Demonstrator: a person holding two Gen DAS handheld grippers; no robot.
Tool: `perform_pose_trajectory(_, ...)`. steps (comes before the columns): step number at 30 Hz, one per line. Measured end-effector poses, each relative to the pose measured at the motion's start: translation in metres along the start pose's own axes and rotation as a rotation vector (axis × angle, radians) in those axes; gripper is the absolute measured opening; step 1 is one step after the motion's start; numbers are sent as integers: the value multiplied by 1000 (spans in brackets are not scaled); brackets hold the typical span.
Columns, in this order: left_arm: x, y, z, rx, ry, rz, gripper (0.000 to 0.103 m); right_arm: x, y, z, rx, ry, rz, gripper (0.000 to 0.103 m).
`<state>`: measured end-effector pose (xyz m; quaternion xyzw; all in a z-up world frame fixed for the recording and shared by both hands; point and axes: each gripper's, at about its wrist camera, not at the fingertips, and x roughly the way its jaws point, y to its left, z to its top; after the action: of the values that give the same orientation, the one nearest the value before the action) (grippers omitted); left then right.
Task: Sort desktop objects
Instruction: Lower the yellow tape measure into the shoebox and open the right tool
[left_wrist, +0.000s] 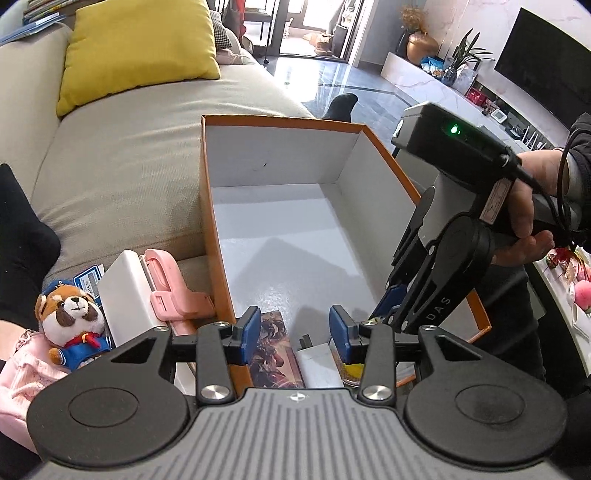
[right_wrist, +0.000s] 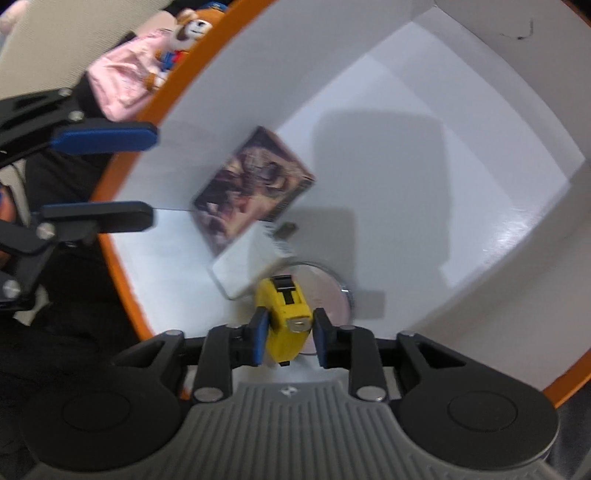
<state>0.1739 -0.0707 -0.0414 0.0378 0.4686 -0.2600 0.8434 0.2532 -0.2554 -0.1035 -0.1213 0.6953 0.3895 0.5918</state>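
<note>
The right gripper (right_wrist: 287, 341) sits around the yellow tape measure (right_wrist: 286, 314) in the orange box (right_wrist: 122, 258) (white inside); its fingers look slightly apart from it, though the picture is blurry. The left gripper (left_wrist: 293, 332) is open with nothing in it, over the box's 6 o'clock end.

Beige sofa (left_wrist: 122, 147) w/ yellow cushion (left_wrist: 140, 48) — glossy floor (left_wrist: 332, 79), TV (left_wrist: 546, 62).

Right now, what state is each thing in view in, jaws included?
orange box: open, no lid on it.
left gripper: jaws open, nothing between them.
right gripper: jaws open, tape measure between them.
yellow tape measure: low inside the box, over a round disc.
picture card: inside the box.
plush toy: outside the box.
</note>
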Motion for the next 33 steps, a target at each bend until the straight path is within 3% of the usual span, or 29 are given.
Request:
perform_pose_trajectory(7, 1, 0, -1, 3, 10, 8, 47, 11, -10, 0, 59, 19, -39, 45)
perform_pose_trajectory(10, 0, 0, -1, 5, 10, 8, 47, 11, -12, -2, 83, 13, -14, 41)
perform_pose_trajectory(12, 0, 0, -1, 4, 11, 9, 47, 10, -13, -2, 100, 2, 38, 30)
perform_pose_trajectory(13, 0, -1, -1, 6, 12, 10, 47, 10, -14, -2, 121, 3, 66, 29)
perform_pose_trajectory(19, -5, -1, -2, 10, 6, 16, 47, 16, -24, -1, 219, 10, 86, 33)
perform_pose_trajectory(29, -15, 0, -4, 11, -5, 18, 47, 11, -12, -2, 224, 37, 22, 34)
perform_pose_trajectory(33, -21, 1, -6, 8, -19, 20, 47, 17, -2, -5, 229, 82, 21, 14)
